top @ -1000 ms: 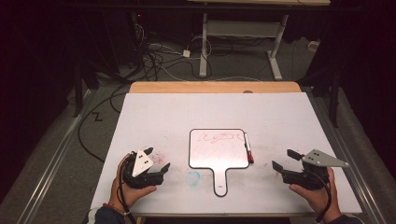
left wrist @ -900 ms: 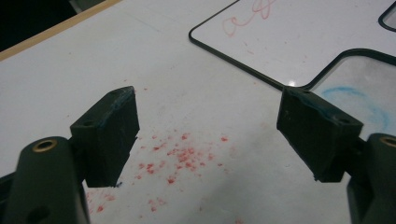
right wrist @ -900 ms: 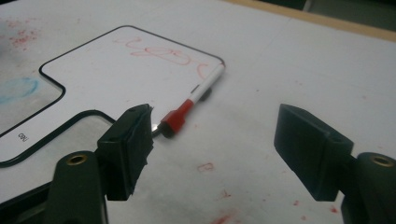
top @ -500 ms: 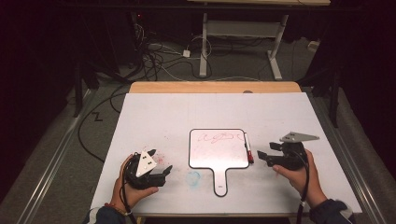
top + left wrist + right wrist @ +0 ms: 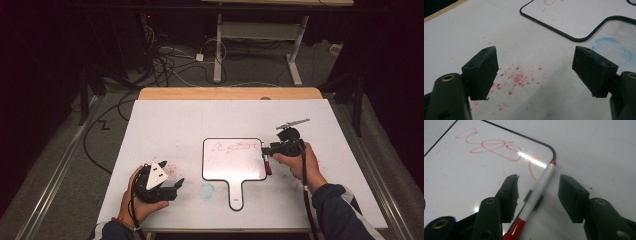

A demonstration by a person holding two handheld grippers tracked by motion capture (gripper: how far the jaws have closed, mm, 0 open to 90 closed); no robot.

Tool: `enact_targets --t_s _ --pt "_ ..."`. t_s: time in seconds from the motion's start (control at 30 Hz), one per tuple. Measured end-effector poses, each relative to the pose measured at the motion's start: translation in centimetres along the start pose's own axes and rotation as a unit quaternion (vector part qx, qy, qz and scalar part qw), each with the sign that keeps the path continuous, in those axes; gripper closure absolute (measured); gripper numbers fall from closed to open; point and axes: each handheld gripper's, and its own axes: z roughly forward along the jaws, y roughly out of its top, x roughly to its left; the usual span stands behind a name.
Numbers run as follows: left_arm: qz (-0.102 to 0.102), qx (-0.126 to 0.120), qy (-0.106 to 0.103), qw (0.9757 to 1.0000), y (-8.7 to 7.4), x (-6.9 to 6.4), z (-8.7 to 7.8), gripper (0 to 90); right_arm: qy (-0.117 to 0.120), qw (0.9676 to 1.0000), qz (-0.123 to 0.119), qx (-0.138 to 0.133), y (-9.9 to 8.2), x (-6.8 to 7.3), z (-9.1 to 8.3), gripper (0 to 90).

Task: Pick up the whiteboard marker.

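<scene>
My left gripper [image 5: 172, 187] rests low over the white table [image 5: 170, 125] near its front left edge, jaws spread wide with nothing between them. In the left gripper view its pads [image 5: 482, 72] frame a scatter of red specks [image 5: 515, 80] on the table surface, and a faint blue ring-shaped smudge [image 5: 612, 50] lies just off the right-hand pad. Further right lies the small whiteboard [image 5: 234, 159], flat on the table with its handle pointing toward me and a red scribble [image 5: 235, 147] across its top. The marker [image 5: 537, 195], white-barrelled with a red cap, lies along the board's right edge, its far tip near the board's top right corner. My right gripper [image 5: 266, 149] is over that edge, and its jaws have just been closing; they straddle the marker, one over the board, the other over the table. In the right gripper view there is a gap on both sides of the barrel, so the pads do not press on it.
</scene>
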Motion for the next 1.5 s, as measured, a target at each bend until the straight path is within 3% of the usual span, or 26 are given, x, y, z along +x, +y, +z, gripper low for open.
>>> enact_targets --t_s 0.13,0.17,0.43,0.47,0.67,0.8,0.93,0.97,1.03,1.07,1.1,1.13,1.17,1.2,1.27,1.33,1.47,1.5 --pt "0.001 0.002 -0.003 1.0000 0.0 0.0 0.1 19.8 0.002 0.9998 0.005 0.020 0.4 -0.2 1.0 62.4" --pt "0.001 0.002 -0.005 1.0000 0.0 0.0 0.1 19.8 0.006 0.9996 0.014 0.022 0.5 -0.3 1.3 69.2" --pt "-0.001 0.003 -0.012 0.9999 0.0 0.0 0.2 19.8 0.013 0.9992 0.014 0.036 0.5 -0.2 1.8 77.6" --pt "-0.002 0.002 -0.012 0.9999 0.0 0.0 0.2 19.8 0.011 0.9993 0.007 0.035 0.5 0.1 1.9 80.9" --pt "-0.002 0.006 -0.015 0.9999 0.0 -0.1 0.3 19.8 -0.004 0.9994 -0.010 0.034 0.5 0.5 1.9 81.4" --pt "-0.007 0.003 -0.020 0.9998 0.1 0.0 0.3 19.8 -0.007 0.9998 -0.017 0.002 0.6 0.9 0.9 81.4" --pt "-0.023 -0.010 -0.032 0.9992 0.4 0.0 0.1 19.8 0.008 0.9988 -0.016 -0.046 0.5 1.6 -0.6 81.4" --pt "-0.029 -0.014 -0.034 0.9989 0.5 -0.1 0.1 19.8 0.008 0.9988 -0.016 -0.046 0.5 1.6 -0.6 81.4" --pt "-0.048 -0.026 -0.044 0.9975 1.3 -0.4 0.1 19.9 -0.003 0.9964 -0.026 -0.080 0.3 2.6 -1.7 81.4" --pt "-0.055 -0.031 -0.044 0.9971 1.6 -0.5 0.1 20.4 0.004 0.9953 -0.027 -0.093 0.2 2.9 -2.0 81.4" --pt "-0.055 -0.031 -0.044 0.9971 1.6 -0.5 0.1 21.1 0.004 0.9953 -0.027 -0.093 0.2 2.9 -2.0 81.4" --pt "-0.066 -0.038 -0.052 0.9957 2.0 -0.7 0.1 21.2 0.006 0.9932 -0.032 -0.112 0.0 3.7 -2.4 81.4" --pt "-0.072 -0.043 -0.060 0.9947 2.3 -0.8 0.2 21.2 0.006 0.9932 -0.032 -0.112 0.0 3.7 -2.4 81.4" --pt "-0.077 -0.051 -0.070 0.9933 2.8 -1.0 0.3 21.8 0.021 0.9908 -0.033 -0.130 -0.2 4.4 -2.7 81.4" --pt "-0.084 -0.062 -0.082 0.9911 3.6 -1.4 0.5 22.6 0.031 0.9888 -0.035 -0.142 -0.4 4.9 -2.9 81.5" --pt "-0.094 -0.076 -0.102 0.9875 4.6 -2.0 0.8 23.6 0.040 0.9868 -0.038 -0.152 -0.6 5.7 -3.1 81.5" --pt "-0.097 -0.087 -0.142 0.9813 6.8 -3.8 1.9 24.1 0.065 0.9813 -0.047 -0.175 -1.1 7.1 -3.4 81.5" --pt "-0.097 -0.087 -0.142 0.9813 6.8 -3.8 1.9 24.6 0.073 0.9794 -0.051 -0.182 -1.3 7.5 -3.4 81.5"
